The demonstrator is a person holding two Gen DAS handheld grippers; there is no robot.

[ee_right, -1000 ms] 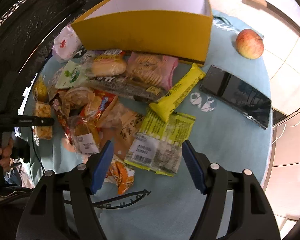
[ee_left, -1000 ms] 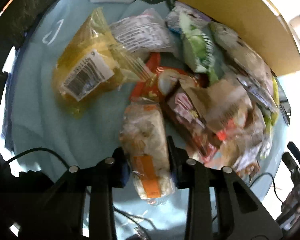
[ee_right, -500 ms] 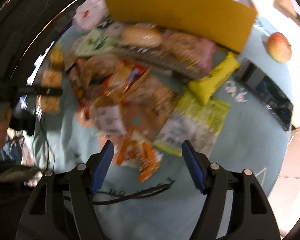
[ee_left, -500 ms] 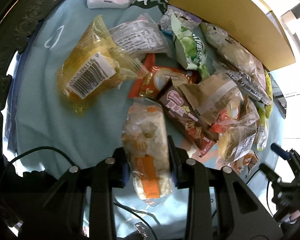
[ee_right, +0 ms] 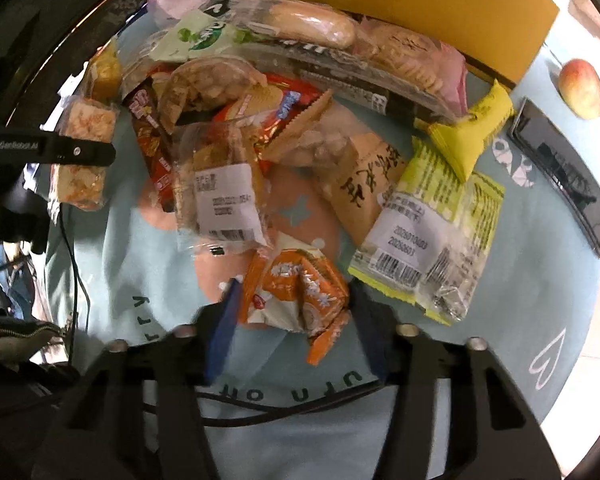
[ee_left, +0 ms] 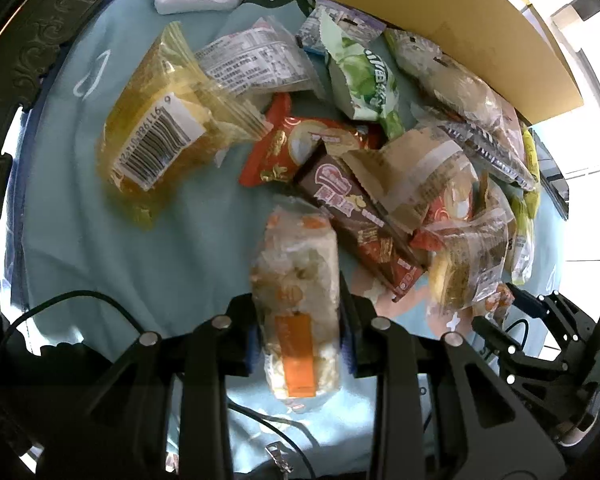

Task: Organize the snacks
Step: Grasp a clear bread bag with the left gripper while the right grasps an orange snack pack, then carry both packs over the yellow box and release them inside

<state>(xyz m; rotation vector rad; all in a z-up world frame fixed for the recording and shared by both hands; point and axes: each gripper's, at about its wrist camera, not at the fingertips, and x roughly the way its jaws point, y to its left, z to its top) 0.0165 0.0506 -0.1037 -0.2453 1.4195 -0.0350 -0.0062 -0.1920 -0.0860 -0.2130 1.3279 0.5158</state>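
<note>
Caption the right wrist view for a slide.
Right gripper, jaws closing around an orange snack packet at the near edge of a snack pile on the blue tablecloth.

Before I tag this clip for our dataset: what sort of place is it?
Probably a home, at a round table under a printed light-blue tablecloth. Snack packets lie heaped beside a yellow cardboard box, with an apple and a dark tablet alongside.

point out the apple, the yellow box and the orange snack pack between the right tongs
apple (ee_right: 583, 89), right wrist view, middle of its skin
yellow box (ee_right: 400, 4), right wrist view, front wall
orange snack pack (ee_right: 300, 292), right wrist view, middle of the wrapper
</note>
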